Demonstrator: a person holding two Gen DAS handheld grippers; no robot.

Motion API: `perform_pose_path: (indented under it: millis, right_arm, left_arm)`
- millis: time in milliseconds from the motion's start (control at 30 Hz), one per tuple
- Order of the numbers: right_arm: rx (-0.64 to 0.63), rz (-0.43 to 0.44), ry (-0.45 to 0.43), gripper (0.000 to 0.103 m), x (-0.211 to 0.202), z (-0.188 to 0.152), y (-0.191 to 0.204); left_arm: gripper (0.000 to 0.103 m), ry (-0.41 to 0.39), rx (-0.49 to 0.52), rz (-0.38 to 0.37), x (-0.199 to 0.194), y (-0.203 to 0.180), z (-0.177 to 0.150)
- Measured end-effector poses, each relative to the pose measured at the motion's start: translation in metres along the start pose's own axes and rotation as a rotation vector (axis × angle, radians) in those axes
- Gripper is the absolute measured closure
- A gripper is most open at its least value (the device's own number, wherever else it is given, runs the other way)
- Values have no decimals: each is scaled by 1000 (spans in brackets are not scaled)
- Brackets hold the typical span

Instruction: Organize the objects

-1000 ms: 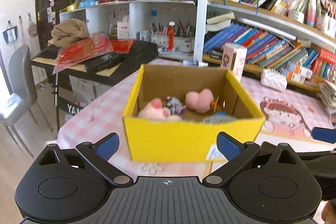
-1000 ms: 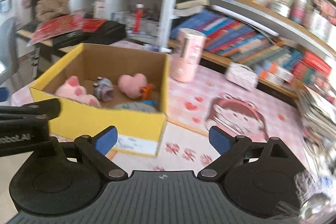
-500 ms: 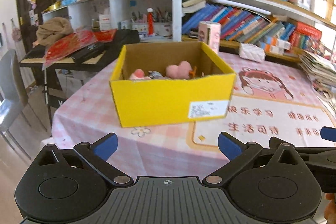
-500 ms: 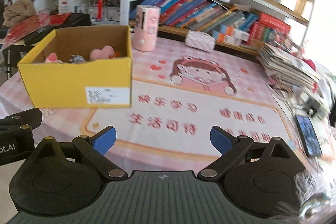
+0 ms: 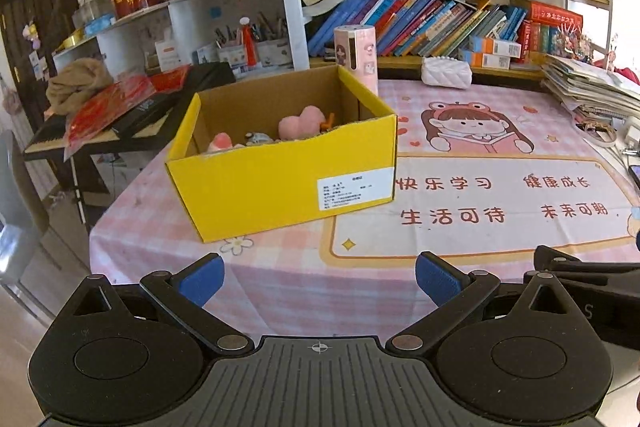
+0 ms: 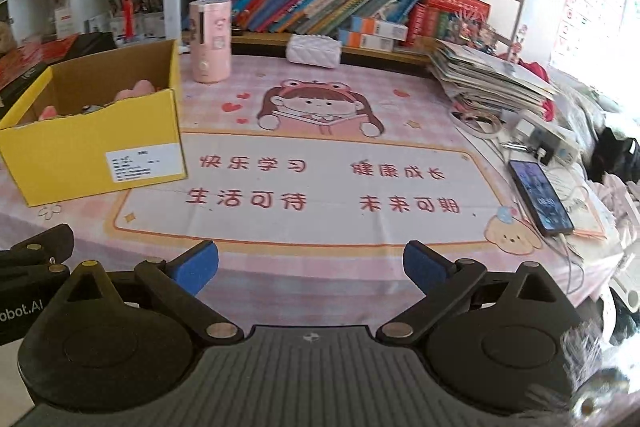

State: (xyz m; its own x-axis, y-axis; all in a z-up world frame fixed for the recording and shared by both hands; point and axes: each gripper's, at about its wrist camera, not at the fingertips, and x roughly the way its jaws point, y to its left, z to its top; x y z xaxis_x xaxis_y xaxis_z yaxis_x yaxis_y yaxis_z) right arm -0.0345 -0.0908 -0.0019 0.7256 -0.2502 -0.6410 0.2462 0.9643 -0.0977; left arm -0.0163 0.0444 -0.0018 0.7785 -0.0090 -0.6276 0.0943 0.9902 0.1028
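Note:
A yellow cardboard box (image 5: 280,183) stands on the pink table cover; it also shows at the left of the right wrist view (image 6: 92,155). Inside it lie a pink heart plush (image 5: 300,121), a pink toy (image 5: 222,143) and a small grey toy (image 5: 258,137). My left gripper (image 5: 318,277) is open and empty, held back from the box near the table's front edge. My right gripper (image 6: 310,265) is open and empty over the front of the printed mat (image 6: 320,187), to the right of the box.
A pink cylinder (image 6: 210,41) and a white quilted pouch (image 6: 314,49) stand at the back by the bookshelf (image 6: 340,7). A stack of papers (image 6: 488,75), a phone (image 6: 540,197) and cables lie at the right. A keyboard stand (image 5: 132,115) is left of the table.
Both grippers have pulled back and away from the box, which now looks smaller and farther. The right wrist view has swung right, showing the mat, phone and papers.

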Motion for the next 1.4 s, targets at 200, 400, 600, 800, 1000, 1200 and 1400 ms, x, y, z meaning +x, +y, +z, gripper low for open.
perform_pose_path:
  millis: [200,400,600,800,1000,1200,1400]
  right_arm:
    - [16,-26,27,2,3,-3,-12]
    - [23,-22,29,2,3,-1,-17]
    - [9,37,30,2,1,-2,-15]
    - [-38,87,15,2,-6,-5,-6]
    - [-25,83,27,2,-7,-8,-6]
    - [-7,87,24,2,-10,-8,-8]
    - [-6,102,31,2,-10,-9,-7]
  left_arm:
    - [0,-5,1,-2,-1,-11,1]
    - [0,-34,-22,-22,-5,-11,6]
    - [0,-39,-22,-59,-5,-14,7]
    - [0,-26,-23,-64,-6,-15,3]
    - [0,-14,-54,-36,-8,-17,0]
    - [0,-16,-69,-39,-11,-15,0]
    - [0,-5,-56,-39,-10,-17,0]
